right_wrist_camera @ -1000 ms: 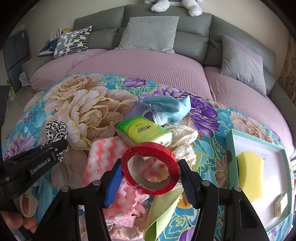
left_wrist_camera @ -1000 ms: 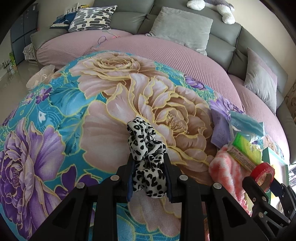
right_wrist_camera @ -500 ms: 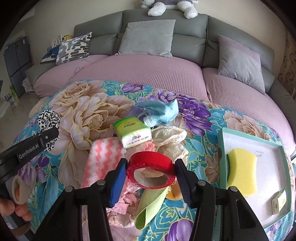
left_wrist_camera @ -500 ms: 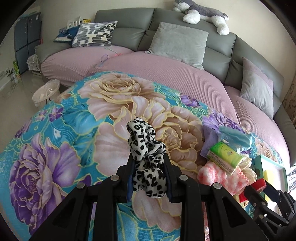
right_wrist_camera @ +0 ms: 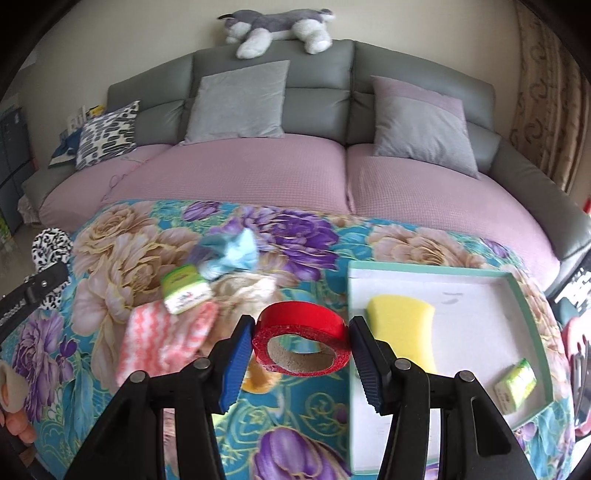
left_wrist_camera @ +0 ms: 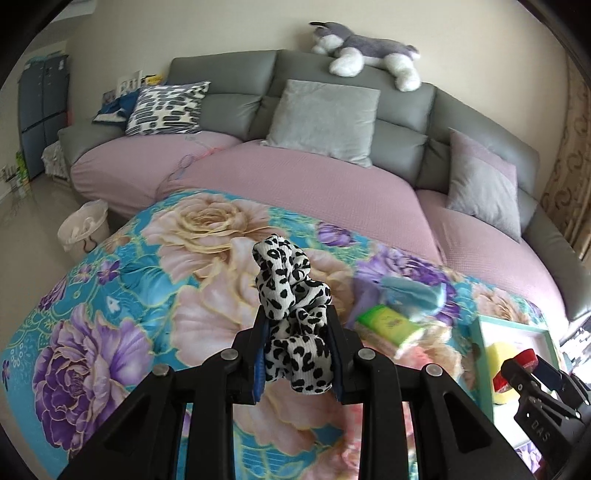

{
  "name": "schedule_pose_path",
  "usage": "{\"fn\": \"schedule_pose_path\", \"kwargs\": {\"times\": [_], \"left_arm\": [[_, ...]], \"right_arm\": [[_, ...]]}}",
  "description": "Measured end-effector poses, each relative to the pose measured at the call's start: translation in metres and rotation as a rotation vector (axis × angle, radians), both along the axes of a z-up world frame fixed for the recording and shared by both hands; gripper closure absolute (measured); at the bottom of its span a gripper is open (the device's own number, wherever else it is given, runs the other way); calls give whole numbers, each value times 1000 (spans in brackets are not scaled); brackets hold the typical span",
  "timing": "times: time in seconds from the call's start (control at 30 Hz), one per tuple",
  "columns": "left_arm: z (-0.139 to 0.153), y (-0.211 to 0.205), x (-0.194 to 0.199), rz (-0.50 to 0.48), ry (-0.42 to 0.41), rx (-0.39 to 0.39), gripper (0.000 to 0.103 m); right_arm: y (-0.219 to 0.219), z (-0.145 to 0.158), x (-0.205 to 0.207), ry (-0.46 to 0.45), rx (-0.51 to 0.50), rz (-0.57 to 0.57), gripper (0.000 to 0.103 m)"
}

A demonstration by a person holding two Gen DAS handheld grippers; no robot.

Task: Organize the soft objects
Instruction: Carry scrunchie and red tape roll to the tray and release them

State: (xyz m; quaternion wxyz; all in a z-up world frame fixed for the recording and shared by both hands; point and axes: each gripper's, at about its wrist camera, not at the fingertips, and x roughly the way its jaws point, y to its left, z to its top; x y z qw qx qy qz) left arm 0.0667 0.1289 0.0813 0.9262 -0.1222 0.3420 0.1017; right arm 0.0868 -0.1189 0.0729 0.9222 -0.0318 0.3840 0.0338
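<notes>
My left gripper [left_wrist_camera: 297, 354] is shut on a black-and-white leopard-print scrunchie [left_wrist_camera: 291, 295] and holds it above the floral cloth [left_wrist_camera: 110, 295]. My right gripper [right_wrist_camera: 301, 349] is shut on a red tape roll [right_wrist_camera: 301, 328], held above the cloth just left of a teal-rimmed white tray [right_wrist_camera: 517, 291]. The tray holds a yellow sponge [right_wrist_camera: 402, 317] and a small green packet [right_wrist_camera: 515, 384]. On the cloth lie a pink-and-white knitted cloth [right_wrist_camera: 166, 339], a green tissue pack [right_wrist_camera: 184, 288], a light blue cloth [right_wrist_camera: 236, 254] and a cream lace piece [right_wrist_camera: 240, 291].
A grey sofa with pink seat covers [right_wrist_camera: 258, 173] curves behind the table, with grey cushions [right_wrist_camera: 236, 103] and a plush dog [right_wrist_camera: 277, 26] on top. A white basket [left_wrist_camera: 83, 229] stands on the floor at the left. The left gripper also shows in the right wrist view [right_wrist_camera: 37, 295].
Both grippers have risen and pulled back from the cloth with their loads. The right gripper moved right, toward the tray; the pile of soft things now lies to its left.
</notes>
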Motion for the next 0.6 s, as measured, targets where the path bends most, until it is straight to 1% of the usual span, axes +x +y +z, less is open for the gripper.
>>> {"fn": "schedule_pose_path", "kwargs": {"times": [0.2,0.6], "left_arm": [[6,-41,4,-85,-2,7,74],[11,-159,10,-330,-2,69,74]], "right_arm": [[-53,0,-2,11,-18,-118,48],[-161,-8,-13,20,3,-331,48]]}}
